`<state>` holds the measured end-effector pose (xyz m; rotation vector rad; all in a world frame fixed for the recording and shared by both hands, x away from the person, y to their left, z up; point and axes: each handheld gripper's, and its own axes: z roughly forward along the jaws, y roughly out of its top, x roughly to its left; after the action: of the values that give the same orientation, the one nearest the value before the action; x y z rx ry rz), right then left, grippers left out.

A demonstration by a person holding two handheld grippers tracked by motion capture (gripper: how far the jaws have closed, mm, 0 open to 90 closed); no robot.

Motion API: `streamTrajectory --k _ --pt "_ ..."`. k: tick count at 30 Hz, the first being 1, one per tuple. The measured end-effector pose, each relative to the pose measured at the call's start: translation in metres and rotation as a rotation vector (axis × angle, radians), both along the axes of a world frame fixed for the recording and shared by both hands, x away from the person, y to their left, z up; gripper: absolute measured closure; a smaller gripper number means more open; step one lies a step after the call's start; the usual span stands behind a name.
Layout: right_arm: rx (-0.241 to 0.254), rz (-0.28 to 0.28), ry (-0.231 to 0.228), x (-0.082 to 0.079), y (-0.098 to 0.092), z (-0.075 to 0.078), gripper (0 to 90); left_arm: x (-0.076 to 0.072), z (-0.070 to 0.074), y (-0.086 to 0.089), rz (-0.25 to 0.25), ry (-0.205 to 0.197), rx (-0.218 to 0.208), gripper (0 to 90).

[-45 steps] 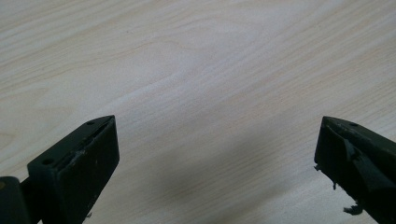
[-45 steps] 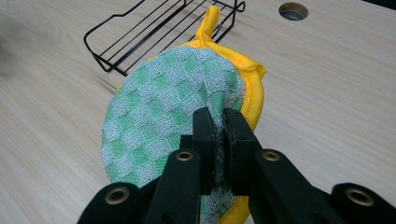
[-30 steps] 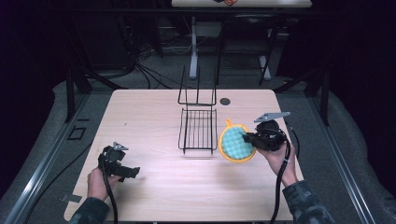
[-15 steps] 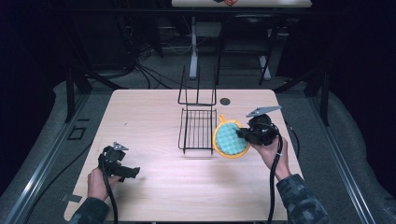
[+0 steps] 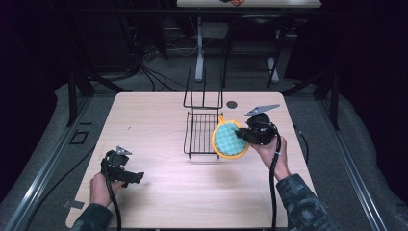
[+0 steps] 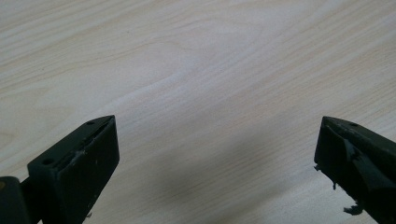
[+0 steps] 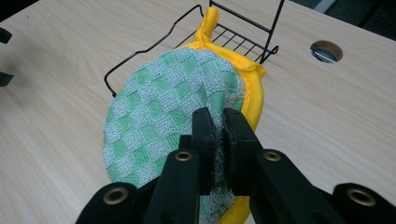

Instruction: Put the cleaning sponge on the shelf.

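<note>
One round green-and-yellow scrubber pad [image 7: 173, 121] was pinched by the right gripper [image 7: 219, 135], raised beside the black wire rack [image 5: 203, 132] at its 3 o'clock. The pad's lower edge was hidden behind the jaws. The left gripper [image 6: 215, 154] was spread wide over the bare wooden table [image 6: 196, 70].

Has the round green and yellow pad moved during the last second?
Yes. The pad, pinched in the right gripper, has shifted left toward the wire rack. It now overlaps the rack's right edge; before, it lay clear of it.

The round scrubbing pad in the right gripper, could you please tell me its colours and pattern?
The pad has a green-and-white checked mesh face with a yellow rim, clearest in the right gripper view.
</note>
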<state>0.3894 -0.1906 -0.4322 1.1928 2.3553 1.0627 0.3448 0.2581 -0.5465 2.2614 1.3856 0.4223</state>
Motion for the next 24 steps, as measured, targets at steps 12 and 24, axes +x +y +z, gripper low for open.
streamTrajectory --k 12,24 --pt "-0.002 -0.008 0.014 0.015 0.018 -0.008 84.5 0.0 0.0 0.001 0.001 -0.004 -0.003 0.0" --pt "0.028 -0.028 0.033 0.026 0.031 -0.022 84.7 0.0 0.0 0.001 0.001 -0.006 -0.005 0.0"
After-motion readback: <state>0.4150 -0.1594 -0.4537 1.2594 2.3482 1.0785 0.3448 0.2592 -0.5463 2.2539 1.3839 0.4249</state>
